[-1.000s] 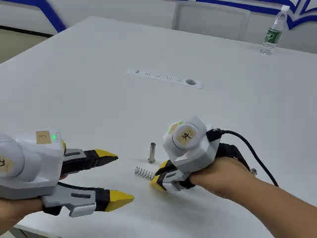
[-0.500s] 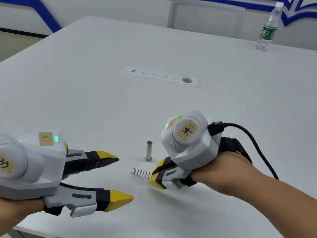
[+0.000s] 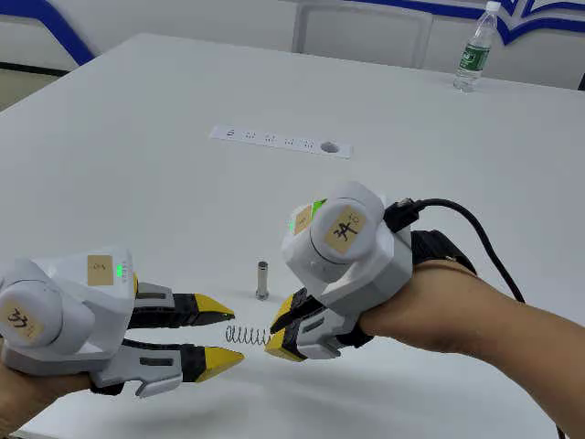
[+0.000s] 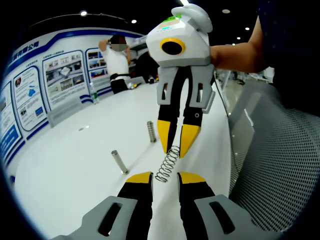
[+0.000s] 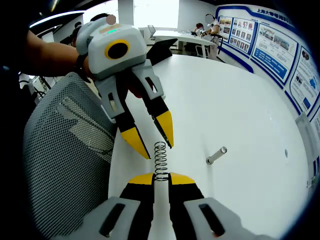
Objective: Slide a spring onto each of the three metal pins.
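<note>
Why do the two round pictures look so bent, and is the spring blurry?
Left gripper view: a fisheye lens bows the table edge, yet the spring is sharp. Right gripper view: same bowing, spring crisp. Head view: lines straight, light soft, shadows faint.

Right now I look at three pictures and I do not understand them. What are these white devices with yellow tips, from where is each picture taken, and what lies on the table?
There is no robot here: a person holds one gripper in each hand. The head view comes from a headset camera looking down. Each round picture comes from a camera riding on one gripper. The right gripper is shut on one end of a small spring. The other end lies between the jaws of the open left gripper. Two metal pins stand on the white table. Farther off are a power strip and a bottle.
</note>
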`<state>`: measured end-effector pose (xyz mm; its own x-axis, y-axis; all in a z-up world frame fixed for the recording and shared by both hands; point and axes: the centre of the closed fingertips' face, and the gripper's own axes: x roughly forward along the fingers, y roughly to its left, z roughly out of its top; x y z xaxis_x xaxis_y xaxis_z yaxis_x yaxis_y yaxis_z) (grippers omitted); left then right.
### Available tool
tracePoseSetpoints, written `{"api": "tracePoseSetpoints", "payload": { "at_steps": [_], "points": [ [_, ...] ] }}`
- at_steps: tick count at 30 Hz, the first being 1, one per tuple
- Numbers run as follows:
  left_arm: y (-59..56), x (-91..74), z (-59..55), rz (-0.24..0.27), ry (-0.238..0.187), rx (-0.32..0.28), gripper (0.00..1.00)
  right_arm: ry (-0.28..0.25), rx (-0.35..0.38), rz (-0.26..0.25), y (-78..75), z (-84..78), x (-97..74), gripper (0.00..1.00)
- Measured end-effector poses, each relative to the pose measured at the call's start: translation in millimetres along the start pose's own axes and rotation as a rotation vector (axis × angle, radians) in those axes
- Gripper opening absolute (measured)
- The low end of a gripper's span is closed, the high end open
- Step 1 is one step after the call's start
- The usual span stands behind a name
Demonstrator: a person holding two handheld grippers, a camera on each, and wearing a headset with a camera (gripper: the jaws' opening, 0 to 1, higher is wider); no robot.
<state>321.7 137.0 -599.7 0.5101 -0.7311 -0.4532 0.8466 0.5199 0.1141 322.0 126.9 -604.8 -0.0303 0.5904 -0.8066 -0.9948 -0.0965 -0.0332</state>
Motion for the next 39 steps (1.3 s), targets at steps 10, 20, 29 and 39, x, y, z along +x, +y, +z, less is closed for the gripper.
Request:
{"api": "tracePoseSetpoints", "payload": {
  "at_steps": [10, 20, 29, 39],
  "points": [
    [-2.4, 0.4, -2.3, -0.013, 0.006, 0.022, 0.12, 0.008, -0.026, 0.016, 7.0, 4.8, -7.8, 0.11],
    [-1.8, 2.1, 3.0, -0.019, -0.014, -0.007, 0.11, -0.069, -0.021, -0.001, 5.6, 28.7, -26.0, 0.11],
    [-4.0, 3.4, 12.1, -0.029, -0.033, -0.019, 0.11, -0.139, -0.022, -0.020, 5.5, 46.3, -34.0, 0.11],
    [-4.9, 2.0, 18.5, -0.023, -0.061, -0.045, 0.11, -0.195, -0.008, -0.022, 5.0, 59.0, -34.7, 0.11]
  ]
}}
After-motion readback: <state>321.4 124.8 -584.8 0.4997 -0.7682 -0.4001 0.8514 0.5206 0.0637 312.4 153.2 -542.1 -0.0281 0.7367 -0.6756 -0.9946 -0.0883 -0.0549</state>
